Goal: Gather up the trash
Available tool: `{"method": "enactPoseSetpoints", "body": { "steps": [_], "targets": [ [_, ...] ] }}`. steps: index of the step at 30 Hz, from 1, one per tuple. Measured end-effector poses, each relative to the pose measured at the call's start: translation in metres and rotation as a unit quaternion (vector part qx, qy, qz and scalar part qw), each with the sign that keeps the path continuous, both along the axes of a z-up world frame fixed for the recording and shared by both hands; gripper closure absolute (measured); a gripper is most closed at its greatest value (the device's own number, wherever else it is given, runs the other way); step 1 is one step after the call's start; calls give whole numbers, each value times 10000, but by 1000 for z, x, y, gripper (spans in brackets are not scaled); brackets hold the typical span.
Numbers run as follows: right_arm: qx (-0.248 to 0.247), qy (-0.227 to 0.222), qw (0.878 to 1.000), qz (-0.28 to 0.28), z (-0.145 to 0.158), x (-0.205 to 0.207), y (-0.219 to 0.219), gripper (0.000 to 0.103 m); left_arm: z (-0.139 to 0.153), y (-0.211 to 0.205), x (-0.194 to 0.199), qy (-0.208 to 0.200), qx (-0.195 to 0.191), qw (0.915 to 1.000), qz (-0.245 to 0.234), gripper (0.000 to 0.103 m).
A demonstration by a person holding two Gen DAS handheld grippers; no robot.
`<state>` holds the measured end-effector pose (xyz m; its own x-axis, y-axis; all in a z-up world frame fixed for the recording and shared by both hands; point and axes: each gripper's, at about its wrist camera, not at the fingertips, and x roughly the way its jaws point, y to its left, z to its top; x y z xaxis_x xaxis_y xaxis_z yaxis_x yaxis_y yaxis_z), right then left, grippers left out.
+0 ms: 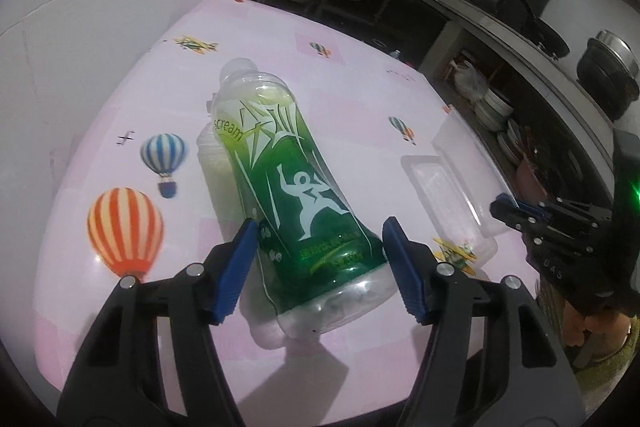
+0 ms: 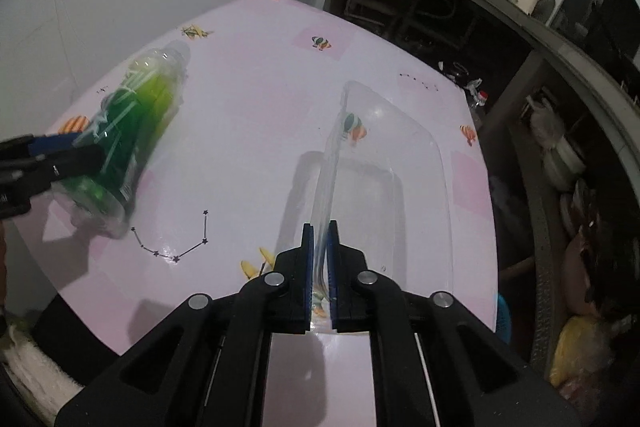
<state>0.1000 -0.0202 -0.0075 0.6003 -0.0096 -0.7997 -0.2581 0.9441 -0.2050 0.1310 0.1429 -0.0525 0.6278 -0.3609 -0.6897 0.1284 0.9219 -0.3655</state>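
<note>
My left tongs [image 1: 318,255] stand spread around the base end of the green-labelled bottle [image 1: 288,179], one blue pad [image 1: 236,267] on each side. The left pad looks to be touching or nearly touching the label, while the right one is clearly apart from it. The bottle leans away from me over the pink counter [image 1: 100,131]. A second pale container sits just behind it on its left side.

My right tongs [image 2: 319,267] are pressed together on the thin wall of the clear plastic tray [image 2: 420,163], which stretches ahead and to their right.

To take the bottle well, I would centre it between the pads before squeezing, then close gently. The thin, glossy plastic will likely dent or slip out if I clamp only one edge. I should keep the tray pinch steady meanwhile.
</note>
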Motion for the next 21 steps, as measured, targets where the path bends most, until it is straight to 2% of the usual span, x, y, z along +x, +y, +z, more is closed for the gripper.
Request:
{"method": "enactPoseSetpoints", "body": {
  "steps": [1, 2, 4, 7, 9, 12, 15, 19, 21],
  "targets": [
    [79, 1, 10000, -11, 2, 1, -3, 81, 0, -3, -1, 8, -10, 10000, -38, 42],
    [202, -4, 9998, -32, 4, 6, -3, 62, 0, -5, -1, 16, -19, 10000, -65, 42],
    [561, -95, 9984, -48, 14, 10, -9, 47, 0, -9, -2, 29, -52, 9999, -150, 42],
    [1409, -145, 9899, 35, 39, 13, -18, 42, 0, -14, -6, 10, -132, 9995, -271, 43],
    [2212, 58, 9751, 136, 51, 28, -19, 41, 0, -16, -8, -13, -173, 9993, -323, 43],
    [3150, 669, 9460, 370, 51, 61, -7, 41, -1, -18, -11, -39, -227, 9989, -406, 42],
    [3229, 1275, 9364, 510, 36, 96, 21, 41, -1, -17, -12, -52, -291, 9985, -457, 42],
    [2964, 2241, 9270, 504, -5, 140, 61, 39, -1, -14, -15, -68, -341, 9982, -494, 42],
    [2786, 2548, 9243, 556, -21, 152, 78, 39, -2, -14, -16, -73, -370, 9981, -497, 42]
  ]
}}
